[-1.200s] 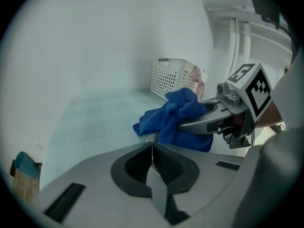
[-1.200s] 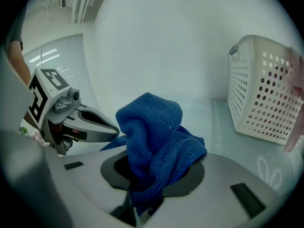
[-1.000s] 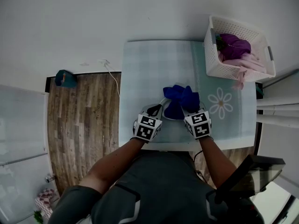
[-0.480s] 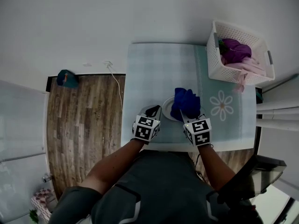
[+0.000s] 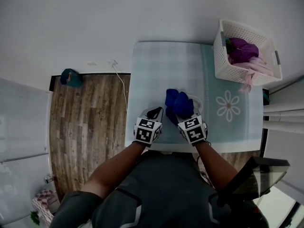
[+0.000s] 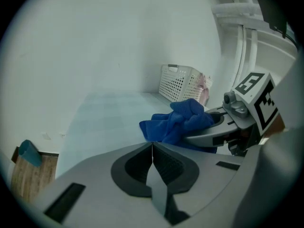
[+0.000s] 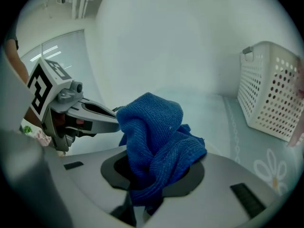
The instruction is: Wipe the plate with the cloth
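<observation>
The blue cloth (image 5: 177, 103) lies bunched over a white plate (image 5: 198, 102), of which only the right rim shows, near the table's front edge. My right gripper (image 5: 184, 114) is shut on the cloth (image 7: 153, 136), whose folds spill out of its jaws (image 7: 142, 194). My left gripper (image 5: 156, 112) sits at the plate's left edge. Its jaws (image 6: 152, 148) are closed with a thin white sliver, the plate's rim, between them. The cloth (image 6: 176, 122) lies just beyond them. The rest of the plate is hidden under cloth and grippers.
A white lattice basket (image 5: 247, 51) with purple and pink laundry stands at the table's back right corner. The pale teal table (image 5: 161, 65) has a daisy print (image 5: 229, 106). Wooden floor with a teal object (image 5: 70, 78) lies to the left.
My right gripper swept the cloth to the right over the plate, then back to the left. The left gripper has stayed where it was.
</observation>
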Motion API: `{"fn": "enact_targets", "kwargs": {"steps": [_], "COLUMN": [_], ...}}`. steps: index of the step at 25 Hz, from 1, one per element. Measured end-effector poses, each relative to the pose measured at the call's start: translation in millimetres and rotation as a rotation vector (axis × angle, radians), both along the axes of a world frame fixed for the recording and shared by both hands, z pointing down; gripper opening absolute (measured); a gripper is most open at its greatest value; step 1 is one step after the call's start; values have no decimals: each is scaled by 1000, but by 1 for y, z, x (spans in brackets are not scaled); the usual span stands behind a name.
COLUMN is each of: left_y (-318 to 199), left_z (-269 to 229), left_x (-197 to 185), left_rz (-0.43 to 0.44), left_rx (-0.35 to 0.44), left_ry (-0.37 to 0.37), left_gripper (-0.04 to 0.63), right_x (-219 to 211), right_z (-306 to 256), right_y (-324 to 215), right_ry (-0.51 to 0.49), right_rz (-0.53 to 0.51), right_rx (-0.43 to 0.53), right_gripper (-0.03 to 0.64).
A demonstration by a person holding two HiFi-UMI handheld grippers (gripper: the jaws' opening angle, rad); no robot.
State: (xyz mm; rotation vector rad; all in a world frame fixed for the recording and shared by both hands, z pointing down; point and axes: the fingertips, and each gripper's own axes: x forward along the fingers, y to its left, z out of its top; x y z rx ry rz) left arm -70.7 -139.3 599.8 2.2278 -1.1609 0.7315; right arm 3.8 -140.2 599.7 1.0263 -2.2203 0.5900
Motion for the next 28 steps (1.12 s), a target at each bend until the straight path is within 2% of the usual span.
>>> {"fn": "enact_targets", "kwargs": {"steps": [7,14,16,18,22,24,28], "left_y": [2,6,6,6,10,12,14], "left_z": [-1,-6,-10,-12,-14,-14,-16], "left_x": [5,4,3,1,0,0,0], "left_rz": [24,29,30,28,25,23,28], "left_rx": [3,11,20,24,23,19,23], "left_ry": [10,20,28,32,38,37,33], "left_gripper": [11,11,11,11,11,11,11], "right_x": [67,113,102,75,11,-10,-1], "right_z": [2,-14,-30,-44,-40,-25,-10], "right_y": [-4,-6,-1,8,27,33,35], "right_ry": [34,33,18,-10,-73,-60,-20], "right_rz": [159,302,275,200,66,13,11], "right_rx": [-16,25,63,90,61,39,46], "right_gripper": [121,121,121,121,121,121,121]}}
